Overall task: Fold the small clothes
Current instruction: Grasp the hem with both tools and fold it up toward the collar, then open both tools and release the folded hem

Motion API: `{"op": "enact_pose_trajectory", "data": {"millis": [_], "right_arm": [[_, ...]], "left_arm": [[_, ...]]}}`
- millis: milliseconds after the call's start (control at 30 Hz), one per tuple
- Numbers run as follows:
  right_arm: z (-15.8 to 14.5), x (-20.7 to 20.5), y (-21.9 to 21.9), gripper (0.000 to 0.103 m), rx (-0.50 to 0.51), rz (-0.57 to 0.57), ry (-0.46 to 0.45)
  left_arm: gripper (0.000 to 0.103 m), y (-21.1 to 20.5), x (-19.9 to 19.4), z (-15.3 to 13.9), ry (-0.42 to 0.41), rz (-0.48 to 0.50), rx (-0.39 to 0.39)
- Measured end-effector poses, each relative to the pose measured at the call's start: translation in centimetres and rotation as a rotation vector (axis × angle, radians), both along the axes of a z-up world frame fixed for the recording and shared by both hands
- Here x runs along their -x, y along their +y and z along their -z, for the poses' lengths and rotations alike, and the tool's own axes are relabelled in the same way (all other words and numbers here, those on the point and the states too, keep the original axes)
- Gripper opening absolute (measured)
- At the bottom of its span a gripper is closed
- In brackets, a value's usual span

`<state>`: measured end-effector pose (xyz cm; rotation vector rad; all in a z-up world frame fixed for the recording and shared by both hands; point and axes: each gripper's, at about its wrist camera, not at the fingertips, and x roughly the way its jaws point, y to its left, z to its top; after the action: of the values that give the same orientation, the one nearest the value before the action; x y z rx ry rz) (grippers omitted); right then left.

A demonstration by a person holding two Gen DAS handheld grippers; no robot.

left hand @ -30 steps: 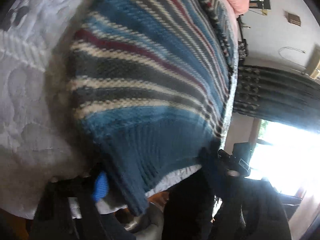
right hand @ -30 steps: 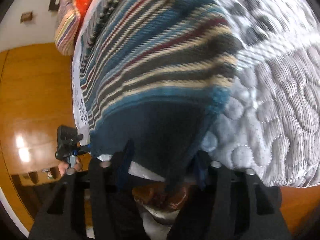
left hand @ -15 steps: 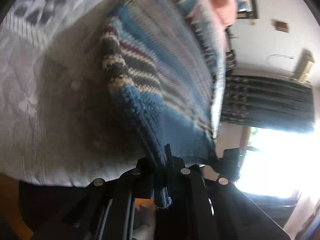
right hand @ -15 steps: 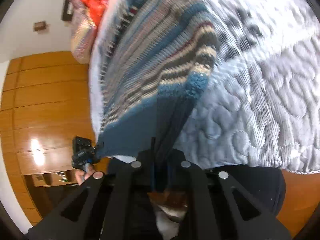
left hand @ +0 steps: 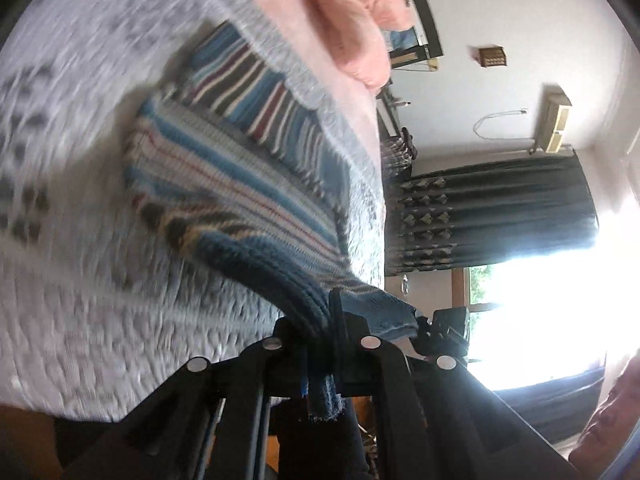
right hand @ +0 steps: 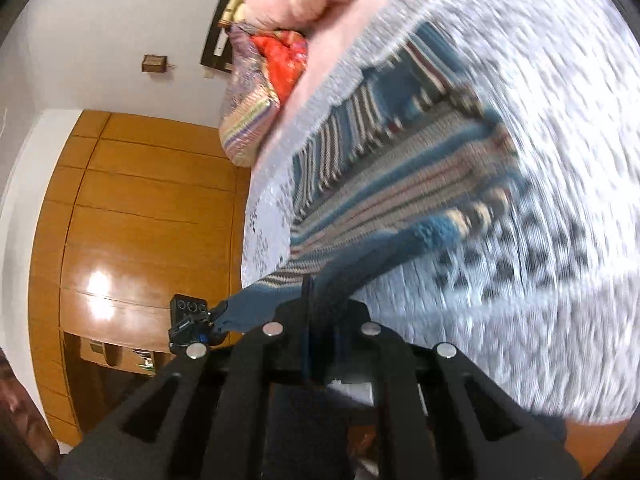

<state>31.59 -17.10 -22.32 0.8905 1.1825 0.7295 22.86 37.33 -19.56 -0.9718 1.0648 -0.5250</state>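
Both grippers, left [left hand: 326, 320] and right [right hand: 316, 304], had jaws closed on the sweater [left hand: 240, 200] hem, mid-fold; next, lay it flat on the bed [left hand: 100, 280].

Both grippers have closed on the sweater [left hand: 240, 196] hem and drawn back; it now fills less of each frame.

No text, label or number is legible anywhere.
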Motion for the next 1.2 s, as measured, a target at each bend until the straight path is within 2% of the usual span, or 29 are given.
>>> {"op": "enact_pose_trajectory", "data": {"millis": [133,300,533,800,867,900,967,1000,1033,1067,1133,1200], "right_arm": [[-1.0,-3.9,0.4,0.006,0.025,0.000,-0.038],[-0.3,-7.9,1.2,0.006,0.067,-0.009,-0.044],[3.6,-15.3,3.1,0.007,0.146,-0.024,0.012],[10.8,-22.8,4.4,0.008,0.226,0.005,0.118],[12.3,-24.2,4.6,0.013,0.233,0.012,0.136],[12.8,-24.6,4.5,0.021,0.222,0.016,0.157],[12.3,-24.8,3.8,0.034,0.156,0.026,0.162],[11.3,-24.6,3.4,0.045,0.141,0.019,0.121],[10.4,-24.5,3.1,0.053,0.145,0.015,0.085],[9.1,-24.2,2.9,0.054,0.178,0.005,0.022],[7.8,-24.0,2.9,0.055,0.257,-0.038,-0.058],[8.2,-24.1,3.2,0.055,0.311,-0.067,-0.071]], "left_arm": [[0.007,0.1,-3.8,-1.7,-0.030,0.012,-0.031],[0.007,0.9,-8.6,-1.1,-0.011,0.003,-0.061],[0.007,1.5,-16.6,2.9,0.072,-0.014,-0.097],[0.008,1.4,-24.6,9.2,0.178,-0.017,-0.160],[0.013,1.7,-26.0,10.9,0.205,-0.028,-0.159],[0.017,1.9,-26.2,11.4,0.216,-0.045,-0.152],[0.041,2.8,-26.0,11.3,0.203,-0.070,-0.117],[0.046,3.1,-25.6,10.6,0.179,-0.078,-0.120],[0.056,3.3,-25.1,9.3,0.124,-0.073,-0.143],[0.062,3.3,-24.6,8.0,0.069,-0.059,-0.180],[0.065,3.2,-24.1,6.4,-0.007,-0.023,-0.254],[0.066,2.8,-24.1,5.9,-0.031,0.014,-0.302]]}}
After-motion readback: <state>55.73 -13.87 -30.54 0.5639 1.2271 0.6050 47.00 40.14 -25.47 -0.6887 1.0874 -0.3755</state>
